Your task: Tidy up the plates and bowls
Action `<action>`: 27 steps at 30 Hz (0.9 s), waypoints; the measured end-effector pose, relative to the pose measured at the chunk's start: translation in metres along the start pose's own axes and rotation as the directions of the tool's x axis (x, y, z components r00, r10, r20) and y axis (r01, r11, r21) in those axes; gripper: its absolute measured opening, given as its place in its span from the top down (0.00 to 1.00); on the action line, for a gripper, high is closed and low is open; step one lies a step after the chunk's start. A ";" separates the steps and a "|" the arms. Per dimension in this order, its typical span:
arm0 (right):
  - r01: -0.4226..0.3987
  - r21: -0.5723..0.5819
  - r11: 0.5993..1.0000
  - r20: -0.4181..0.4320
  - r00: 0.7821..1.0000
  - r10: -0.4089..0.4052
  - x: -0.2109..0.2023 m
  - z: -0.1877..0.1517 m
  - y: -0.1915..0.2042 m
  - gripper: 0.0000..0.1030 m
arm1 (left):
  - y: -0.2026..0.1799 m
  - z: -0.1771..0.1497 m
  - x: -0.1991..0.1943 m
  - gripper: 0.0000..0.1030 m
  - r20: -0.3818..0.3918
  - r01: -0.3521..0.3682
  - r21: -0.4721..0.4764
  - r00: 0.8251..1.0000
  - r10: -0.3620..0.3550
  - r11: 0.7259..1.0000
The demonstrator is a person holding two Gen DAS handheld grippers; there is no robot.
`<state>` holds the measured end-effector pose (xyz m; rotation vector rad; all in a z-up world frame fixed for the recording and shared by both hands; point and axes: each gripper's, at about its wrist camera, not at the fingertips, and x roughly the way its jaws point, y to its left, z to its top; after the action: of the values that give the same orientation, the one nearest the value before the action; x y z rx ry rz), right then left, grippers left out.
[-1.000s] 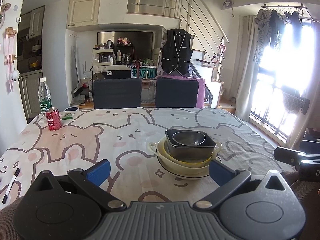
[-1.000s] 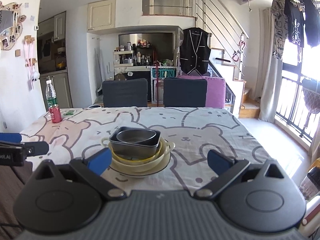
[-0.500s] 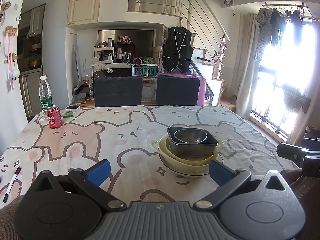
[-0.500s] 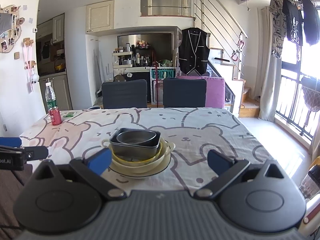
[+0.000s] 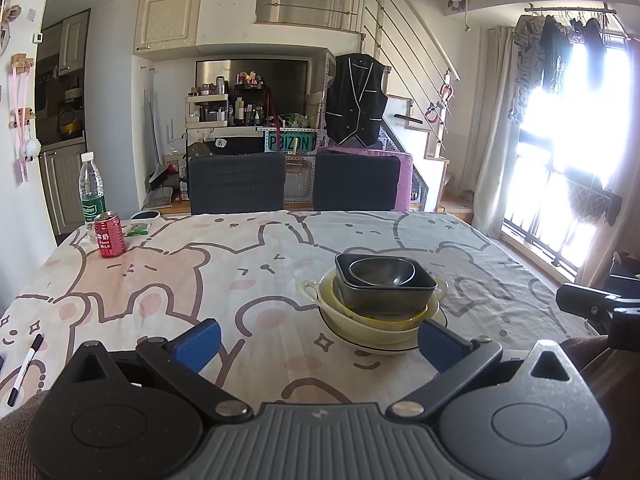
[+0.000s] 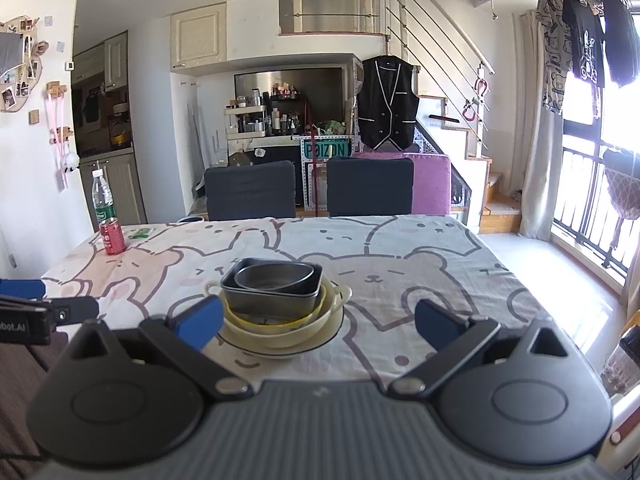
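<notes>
On the table (image 5: 240, 280) a metal bowl (image 5: 381, 273) sits in a square dish (image 5: 384, 296), nested in two bowls on a plate (image 5: 376, 346); a can (image 5: 109, 235) and water bottle (image 5: 92, 188) stand far left.

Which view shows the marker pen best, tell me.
The left wrist view: the marker pen lies on the tablecloth near its left edge. The right wrist view does not show it at all.

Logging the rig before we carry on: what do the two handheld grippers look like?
Both match: left gripper and right gripper each have a grey ribbed body, two black rounded housings with triangular cut-outs, black linkage arms on silver pivots, and blue textured pads on the jaws. White lettering marks the left one's side. No cables show.
</notes>
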<state>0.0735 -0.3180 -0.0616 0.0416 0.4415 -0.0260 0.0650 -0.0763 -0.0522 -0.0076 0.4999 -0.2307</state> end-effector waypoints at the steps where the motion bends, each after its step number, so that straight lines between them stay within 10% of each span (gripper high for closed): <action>1: 0.000 0.000 1.000 0.000 1.000 0.000 0.000 0.000 0.000 0.00 | 0.000 0.000 0.000 0.00 0.000 0.000 0.000 1.000 0.000 1.000; 27: 0.001 0.000 1.000 0.001 1.000 -0.001 -0.001 -0.001 0.002 0.00 | -0.001 0.000 0.000 0.00 0.000 -0.001 0.003 1.000 0.001 1.000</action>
<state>0.0722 -0.3157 -0.0619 0.0413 0.4404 -0.0270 0.0646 -0.0769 -0.0519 -0.0047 0.4994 -0.2303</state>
